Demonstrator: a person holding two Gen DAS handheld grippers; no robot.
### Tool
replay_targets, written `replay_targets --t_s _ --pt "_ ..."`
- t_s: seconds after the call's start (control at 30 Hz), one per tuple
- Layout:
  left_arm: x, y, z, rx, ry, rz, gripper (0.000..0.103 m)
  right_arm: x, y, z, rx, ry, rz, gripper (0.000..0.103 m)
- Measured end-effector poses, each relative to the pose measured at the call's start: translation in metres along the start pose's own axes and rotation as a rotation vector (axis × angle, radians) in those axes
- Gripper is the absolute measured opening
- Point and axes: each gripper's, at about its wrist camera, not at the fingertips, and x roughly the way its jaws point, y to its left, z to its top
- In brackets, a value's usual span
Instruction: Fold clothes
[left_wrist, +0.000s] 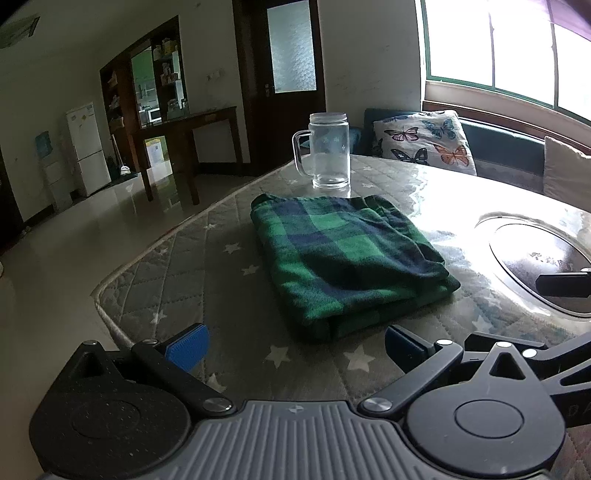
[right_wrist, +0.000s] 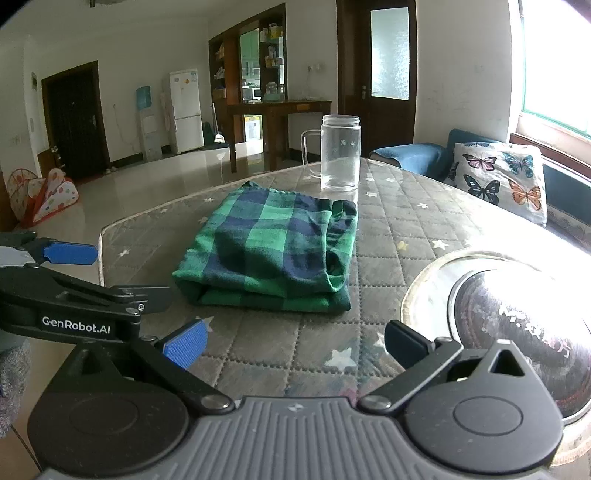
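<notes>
Though folded into a soft, light, limp plaid garment (right_wrist: 269, 251) on the quilted table (right_wrist: 258, 354) near the glass mug (right_wrist: 338, 153), looked best pinched at a doubled corner, with left gripper (left_wrist: 295, 345) and right gripper (right_wrist: 295, 345) both spread apart, empty.

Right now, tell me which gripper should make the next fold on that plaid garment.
Probably the right gripper. It is open and faces the green plaid garment square on its near folded edge. The left gripper, also open, sits toward the table corner and meets the garment at an angle.
</notes>
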Motion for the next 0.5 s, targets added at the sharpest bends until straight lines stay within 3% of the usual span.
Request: replay_targets --t_s 0.5 --pt "-0.0005 -0.0071 -0.0090 0.006 0.012 0.008 0.103 -0.0009 0.0007 -0.0085 -0.003 0.018 -0.007 0.103"
